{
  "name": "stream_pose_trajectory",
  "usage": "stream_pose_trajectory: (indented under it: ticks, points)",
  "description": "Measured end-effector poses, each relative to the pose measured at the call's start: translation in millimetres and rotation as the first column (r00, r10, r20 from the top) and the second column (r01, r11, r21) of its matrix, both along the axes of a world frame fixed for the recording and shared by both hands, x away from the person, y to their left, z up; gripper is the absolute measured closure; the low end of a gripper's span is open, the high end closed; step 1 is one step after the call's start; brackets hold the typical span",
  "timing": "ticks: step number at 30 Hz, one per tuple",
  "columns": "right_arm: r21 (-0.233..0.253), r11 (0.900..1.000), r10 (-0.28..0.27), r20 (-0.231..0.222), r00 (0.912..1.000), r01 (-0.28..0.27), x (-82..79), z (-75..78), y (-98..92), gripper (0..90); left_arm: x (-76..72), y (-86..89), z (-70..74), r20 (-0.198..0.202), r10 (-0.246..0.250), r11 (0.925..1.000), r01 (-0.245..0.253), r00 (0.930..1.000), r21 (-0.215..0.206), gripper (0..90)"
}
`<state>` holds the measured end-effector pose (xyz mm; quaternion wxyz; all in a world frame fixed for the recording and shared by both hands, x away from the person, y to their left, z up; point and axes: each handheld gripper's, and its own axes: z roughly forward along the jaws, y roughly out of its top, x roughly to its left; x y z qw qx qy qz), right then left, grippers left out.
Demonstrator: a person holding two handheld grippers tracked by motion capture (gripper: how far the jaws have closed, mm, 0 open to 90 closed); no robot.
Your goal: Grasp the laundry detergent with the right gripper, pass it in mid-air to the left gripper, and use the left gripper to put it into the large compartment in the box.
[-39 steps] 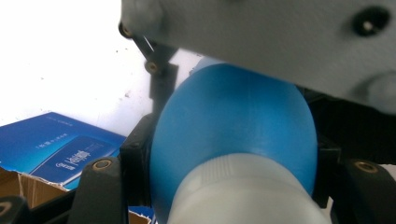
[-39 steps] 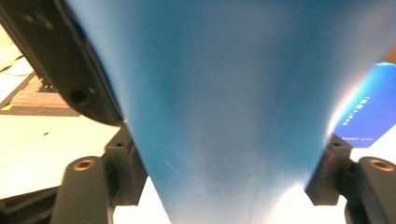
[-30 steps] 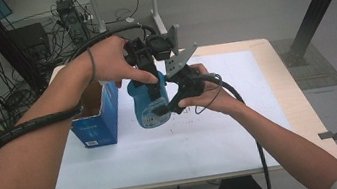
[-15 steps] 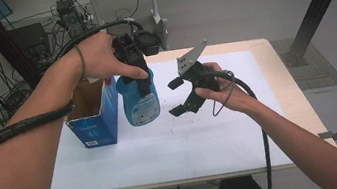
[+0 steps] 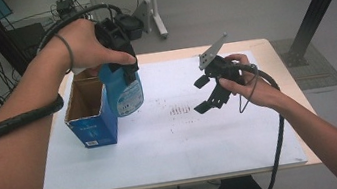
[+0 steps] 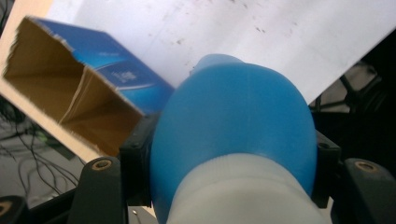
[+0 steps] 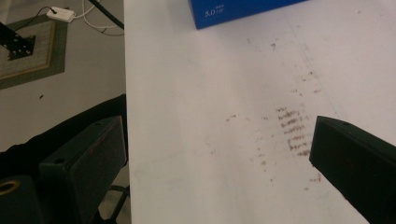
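A blue plastic bottle [image 5: 127, 94] with a white neck hangs upright just above the table, right beside an open blue cardboard box [image 5: 90, 115]. My left gripper [image 5: 125, 70] is shut on the bottle's upper part from above. In the left gripper view the bottle [image 6: 233, 126] sits between the two black jaws, and the box's brown inside [image 6: 65, 93] shows beyond it. My right gripper [image 5: 207, 94] hovers open over the middle of the table, well right of the bottle, with nothing between its fingers [image 7: 88, 158].
The white table top [image 5: 174, 144] carries brown scuff marks [image 7: 292, 128] under the right gripper. The blue box's lower edge [image 7: 243, 9] lies ahead of that gripper. Cables and stands crowd the floor behind the table.
The left gripper has lifted the bottle and carried it left, up against the box. The right gripper came off the bottle, opened and drew back to the right.
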<state>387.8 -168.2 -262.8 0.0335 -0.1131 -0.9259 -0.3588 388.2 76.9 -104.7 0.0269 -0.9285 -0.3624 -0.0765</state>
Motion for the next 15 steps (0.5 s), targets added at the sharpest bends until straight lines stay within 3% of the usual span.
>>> stream_pose_trajectory:
  ticks: [5, 9, 13, 15]
  points:
    - [-0.039, 0.999, -0.005, 0.002, 1.0, 0.005, -3.5, 1.1, -10.1, 3.5, 6.7, 11.4, 11.7, 0.021, 0.083, 0.9966, -0.083, 0.9964, 0.002, 37.1]
    - [-0.102, 0.995, 0.005, 0.0, 1.0, -0.005, -5.7, -1.2, -14.9, 3.7, 11.7, 20.3, 21.0, 0.05, 0.147, 0.989, -0.148, 0.9879, 0.009, 37.1]
    - [-0.13, 0.992, -0.002, 0.001, 1.0, 0.002, -7.9, -1.7, -20.3, 3.7, 19.1, 32.7, 32.7, 0.072, 0.248, 0.9688, -0.247, 0.9662, -0.021, 37.1]
    - [-0.143, 0.99, 0.003, 0.002, 1.0, -0.003, -8.2, -2.6, -22.4, 3.8, 22.8, 39.5, 38.3, 0.09, 0.299, 0.9542, -0.296, 0.9501, -0.044, 37.1]
